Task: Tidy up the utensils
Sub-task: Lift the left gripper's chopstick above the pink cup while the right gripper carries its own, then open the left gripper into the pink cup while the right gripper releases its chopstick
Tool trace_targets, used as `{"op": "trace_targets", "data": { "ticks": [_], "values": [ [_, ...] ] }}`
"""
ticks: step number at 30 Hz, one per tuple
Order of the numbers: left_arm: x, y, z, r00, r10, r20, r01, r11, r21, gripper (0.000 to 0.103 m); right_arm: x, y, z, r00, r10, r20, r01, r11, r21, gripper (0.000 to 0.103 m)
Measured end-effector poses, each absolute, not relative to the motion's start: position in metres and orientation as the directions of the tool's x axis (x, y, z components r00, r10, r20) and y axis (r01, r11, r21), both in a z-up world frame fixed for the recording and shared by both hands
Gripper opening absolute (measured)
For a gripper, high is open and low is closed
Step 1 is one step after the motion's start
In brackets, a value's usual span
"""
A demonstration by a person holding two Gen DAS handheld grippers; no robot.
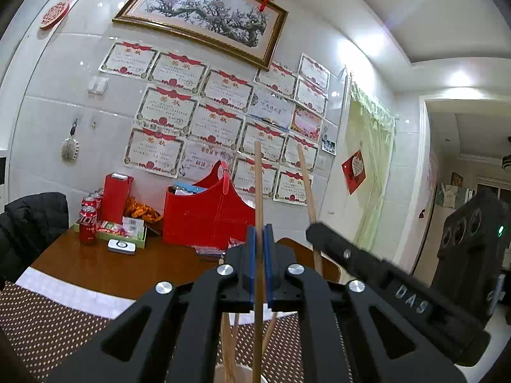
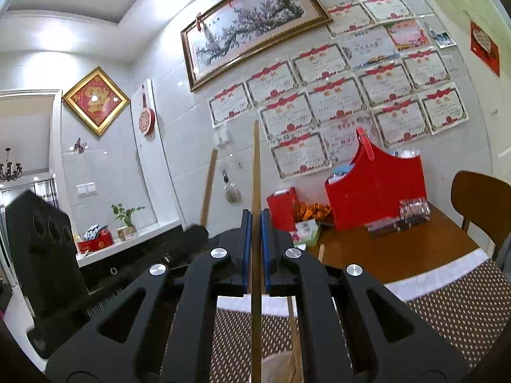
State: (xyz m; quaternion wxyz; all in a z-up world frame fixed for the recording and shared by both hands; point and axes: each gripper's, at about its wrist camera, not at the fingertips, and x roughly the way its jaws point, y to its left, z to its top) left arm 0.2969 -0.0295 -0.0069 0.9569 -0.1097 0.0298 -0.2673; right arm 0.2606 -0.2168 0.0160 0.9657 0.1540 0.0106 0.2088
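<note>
Chopsticks stand upright, one clamped in the left gripper (image 1: 259, 239), one (image 2: 255, 172) in the right gripper (image 2: 255, 223), above the cup (image 1: 238, 373) (near table edge); thin grips may let either pivot and miss.

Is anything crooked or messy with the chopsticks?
Nothing is spilled or broken. Each gripper is shut on one chopstick: the left gripper holds a chopstick upright, the right gripper another chopstick. The loose chopsticks lean at different angles in the cup below.
</note>
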Motion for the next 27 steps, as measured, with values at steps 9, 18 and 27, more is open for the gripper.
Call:
{"op": "trace_targets", "data": {
  "ticks": [9,18,27],
  "values": [
    [0.333,-0.037,-0.031,0.857,-0.514,0.027,0.505,0.83,-0.238,0.005,0.288,-0.22,0.003,0.921,0.378,0.091,-0.387,0.87,0.306,0.006],
    [0.337,-0.03,-0.043,0.874,-0.486,0.028,0.477,0.844,-0.246,0.005,0.291,-0.212,-0.009,0.929,0.36,0.088,-0.369,0.878,0.303,0.006],
    [0.35,-0.03,-0.057,0.876,-0.482,-0.005,0.463,0.844,-0.27,0.005,0.296,-0.204,-0.021,0.936,0.345,0.066,-0.348,0.888,0.3,0.006]
  ]
}}
